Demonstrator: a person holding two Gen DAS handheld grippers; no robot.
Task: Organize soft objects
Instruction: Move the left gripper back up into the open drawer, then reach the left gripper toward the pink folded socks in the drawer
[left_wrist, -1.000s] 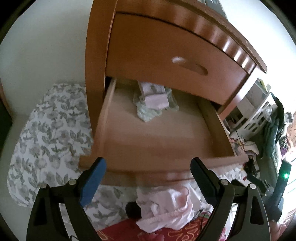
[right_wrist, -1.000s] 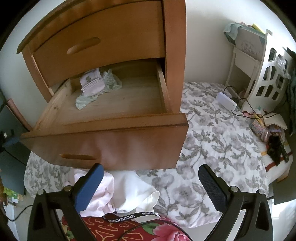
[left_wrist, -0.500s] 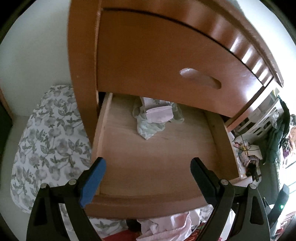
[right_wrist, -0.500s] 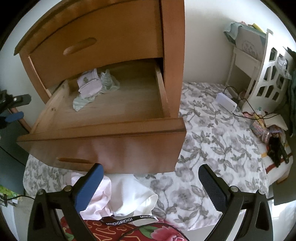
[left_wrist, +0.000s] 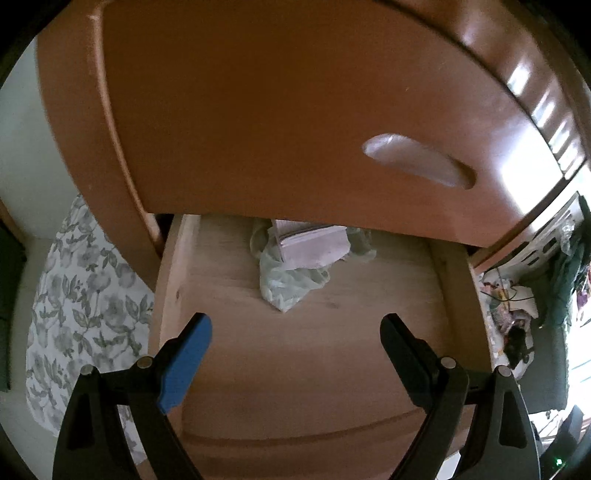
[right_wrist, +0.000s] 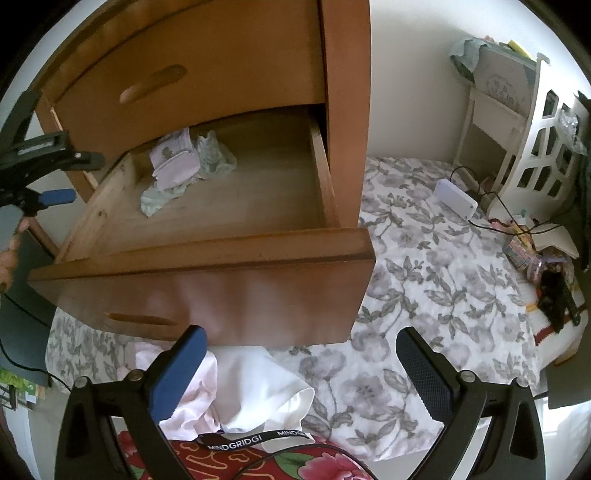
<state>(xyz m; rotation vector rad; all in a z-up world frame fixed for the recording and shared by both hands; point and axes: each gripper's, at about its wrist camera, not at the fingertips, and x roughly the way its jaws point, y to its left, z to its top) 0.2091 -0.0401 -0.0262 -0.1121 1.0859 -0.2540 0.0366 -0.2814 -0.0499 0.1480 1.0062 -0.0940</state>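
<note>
A wooden nightstand's lower drawer stands pulled out. At its back lies a folded pink cloth on a crumpled pale green cloth. My left gripper hovers open over the drawer's bare floor, short of the cloths; the right wrist view shows it at the drawer's left side. A heap of white and pale pink garments lies on the bed below the drawer front. My right gripper is open just above that heap, holding nothing.
The shut upper drawer overhangs the cloths. A floral bedsheet spreads to the right, with a white box, cables and clutter near a white shelf. A red floral cloth and a black lanyard lie at the near edge.
My left gripper has moved forward from in front of the drawer to over its inside, so the pink garment heap has left its view. The right gripper has barely moved.
</note>
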